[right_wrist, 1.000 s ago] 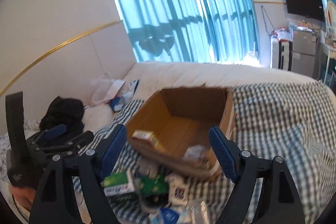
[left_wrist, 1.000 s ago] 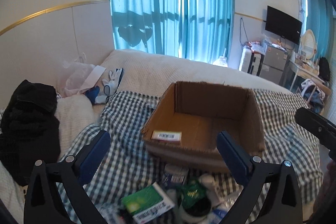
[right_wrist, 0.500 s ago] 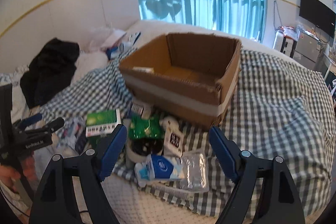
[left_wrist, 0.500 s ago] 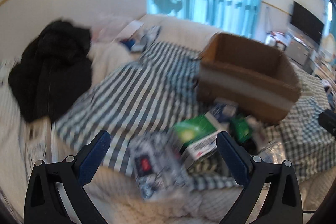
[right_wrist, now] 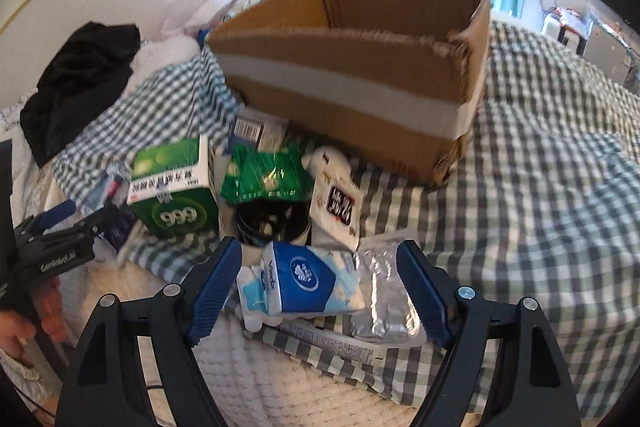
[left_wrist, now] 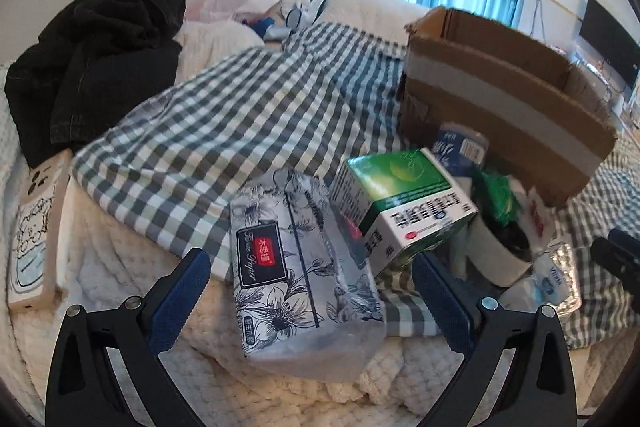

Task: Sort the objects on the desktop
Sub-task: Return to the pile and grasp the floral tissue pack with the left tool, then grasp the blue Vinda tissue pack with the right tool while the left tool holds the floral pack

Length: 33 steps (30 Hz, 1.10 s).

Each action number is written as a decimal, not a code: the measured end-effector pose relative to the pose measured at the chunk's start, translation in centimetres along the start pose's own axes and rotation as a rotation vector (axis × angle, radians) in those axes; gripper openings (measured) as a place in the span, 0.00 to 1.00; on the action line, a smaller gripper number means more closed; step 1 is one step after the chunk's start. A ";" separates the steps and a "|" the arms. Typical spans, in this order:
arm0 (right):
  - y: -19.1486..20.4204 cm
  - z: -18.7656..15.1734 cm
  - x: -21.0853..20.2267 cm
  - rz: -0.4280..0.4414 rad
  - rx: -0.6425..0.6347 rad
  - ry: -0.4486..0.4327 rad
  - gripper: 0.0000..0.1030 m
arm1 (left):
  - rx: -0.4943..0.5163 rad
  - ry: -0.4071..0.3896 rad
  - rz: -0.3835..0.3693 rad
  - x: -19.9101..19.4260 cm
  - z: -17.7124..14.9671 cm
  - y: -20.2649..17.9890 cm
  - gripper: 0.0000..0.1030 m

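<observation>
A pile of small goods lies on the checked cloth in front of an open cardboard box (left_wrist: 500, 99) (right_wrist: 352, 75). My left gripper (left_wrist: 310, 293) is open above a floral tissue pack (left_wrist: 296, 267), its blue pads clear of the pack. A green-and-white medicine box (left_wrist: 404, 203) (right_wrist: 172, 187) leans beside the pack. My right gripper (right_wrist: 318, 289) is open over a blue tissue packet (right_wrist: 304, 279) and a silver foil pouch (right_wrist: 384, 291), touching neither. Behind these are a white sachet (right_wrist: 336, 203), a green bag (right_wrist: 264, 175) and a white cup (right_wrist: 272, 219) with dark contents.
Black clothing (left_wrist: 92, 55) is heaped at the far left on the white quilt. A phone in a pale case (left_wrist: 34, 235) lies near the left edge. A person's hand (right_wrist: 16, 323) holds the left gripper's handle (right_wrist: 52, 247). The checked cloth (right_wrist: 540, 167) stretches right of the box.
Both grippers have come down and tipped forward, from looking into the box to hanging close over the pile. The left one swung left over the tissue pack. Both stayed open.
</observation>
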State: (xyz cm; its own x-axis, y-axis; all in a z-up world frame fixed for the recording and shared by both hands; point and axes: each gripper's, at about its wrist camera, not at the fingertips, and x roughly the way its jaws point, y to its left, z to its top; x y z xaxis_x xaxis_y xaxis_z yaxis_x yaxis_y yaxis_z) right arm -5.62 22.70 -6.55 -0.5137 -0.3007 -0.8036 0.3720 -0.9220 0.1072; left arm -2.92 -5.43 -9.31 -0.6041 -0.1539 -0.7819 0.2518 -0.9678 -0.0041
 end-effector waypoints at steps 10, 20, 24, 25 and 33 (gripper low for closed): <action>0.2 -1.1 3.8 -0.007 -0.025 0.097 0.66 | -0.018 0.079 0.091 2.7 -0.6 0.6 0.85; 0.3 -1.4 4.8 0.002 -0.024 0.128 0.66 | -0.012 0.076 0.100 2.0 -0.6 0.8 0.52; -0.6 -1.7 5.4 0.020 0.022 0.155 0.66 | -0.030 0.062 0.079 1.0 -0.7 1.3 0.41; -0.9 -1.8 5.6 0.019 0.033 0.165 0.66 | -0.031 0.056 0.075 0.7 -0.8 1.4 0.39; 0.7 -1.8 4.6 0.026 -0.016 0.144 0.35 | 0.006 -0.017 0.064 -1.4 -1.3 0.4 0.36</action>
State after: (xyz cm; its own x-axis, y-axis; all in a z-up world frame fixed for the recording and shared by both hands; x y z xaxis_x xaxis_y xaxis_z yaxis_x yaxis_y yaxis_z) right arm -6.39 21.12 -11.24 -0.3876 -0.2853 -0.8766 0.3968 -0.9099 0.1206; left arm -0.96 -5.33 -9.03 -0.5994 -0.2187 -0.7700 0.2855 -0.9571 0.0496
